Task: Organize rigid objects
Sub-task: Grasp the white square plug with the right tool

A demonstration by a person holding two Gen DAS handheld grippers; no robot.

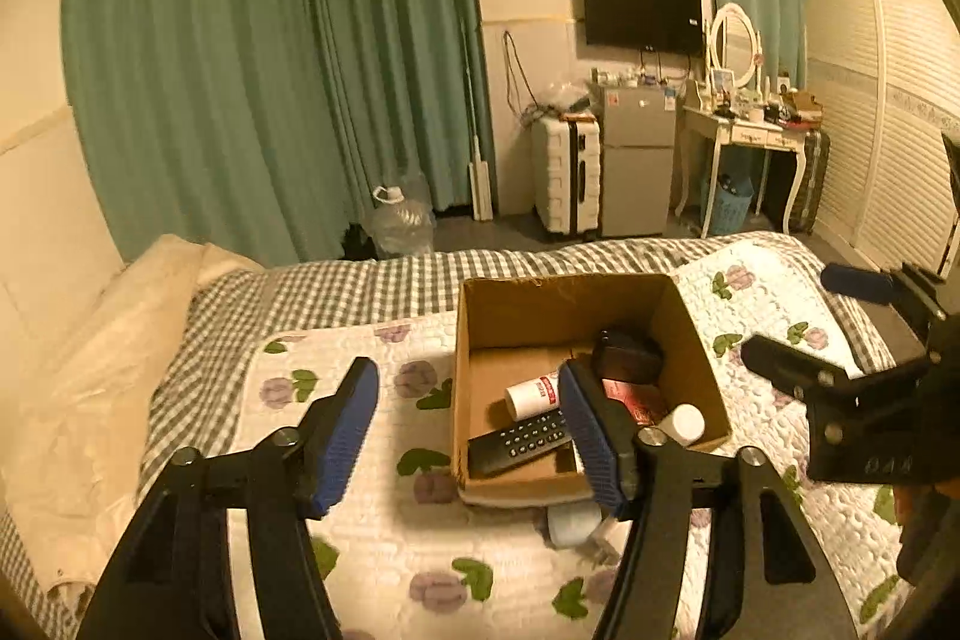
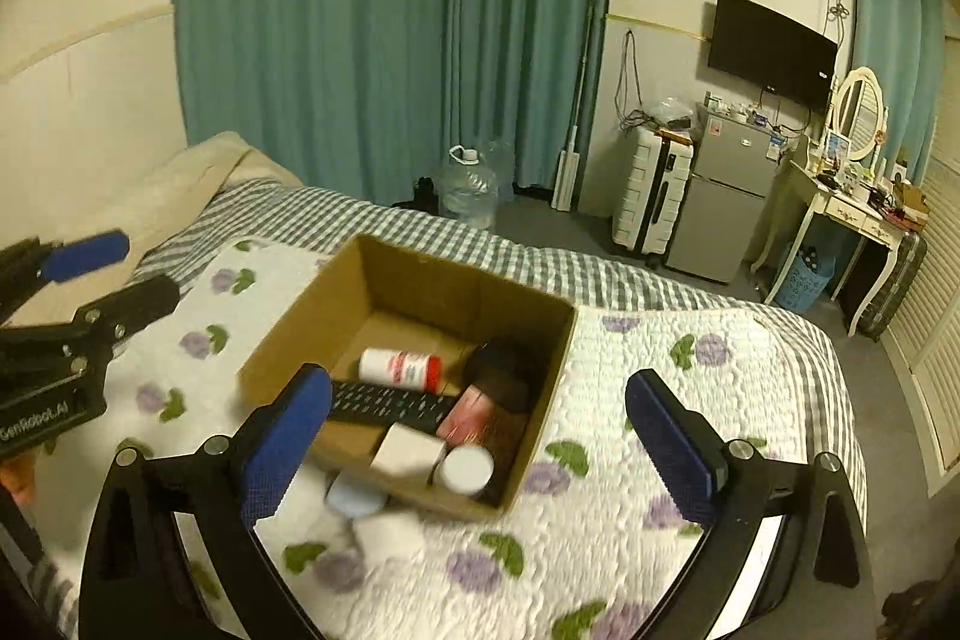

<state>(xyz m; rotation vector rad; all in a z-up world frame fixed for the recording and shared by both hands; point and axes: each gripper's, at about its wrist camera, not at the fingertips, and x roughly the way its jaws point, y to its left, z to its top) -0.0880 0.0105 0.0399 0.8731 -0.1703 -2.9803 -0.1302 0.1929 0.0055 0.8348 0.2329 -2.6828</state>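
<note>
An open cardboard box (image 1: 480, 316) (image 2: 300, 316) stands on the flowered quilt. In it lie a black remote (image 1: 519, 441) (image 2: 390, 403), a white bottle with a red label (image 1: 531, 394) (image 2: 401, 369), a dark object (image 1: 627, 353), a red pack (image 2: 468, 415), a white box (image 2: 408, 451) and a white round jar (image 1: 681, 424) (image 2: 463, 469). A pale blue round object (image 2: 354, 497) and a white object (image 2: 387, 535) lie on the quilt at the box's near side. My left gripper (image 1: 468, 430) is open and empty above the box's near left. My right gripper (image 2: 480, 451) is open and empty above the box's near edge.
The bed has a checked sheet (image 1: 360, 280) and a cream pillow (image 1: 90, 370) at the left. Beyond the bed stand a water jug (image 1: 399, 220), a white suitcase (image 1: 567, 172), a small fridge (image 1: 639, 160) and a dressing table (image 1: 750, 130). Green curtains hang behind.
</note>
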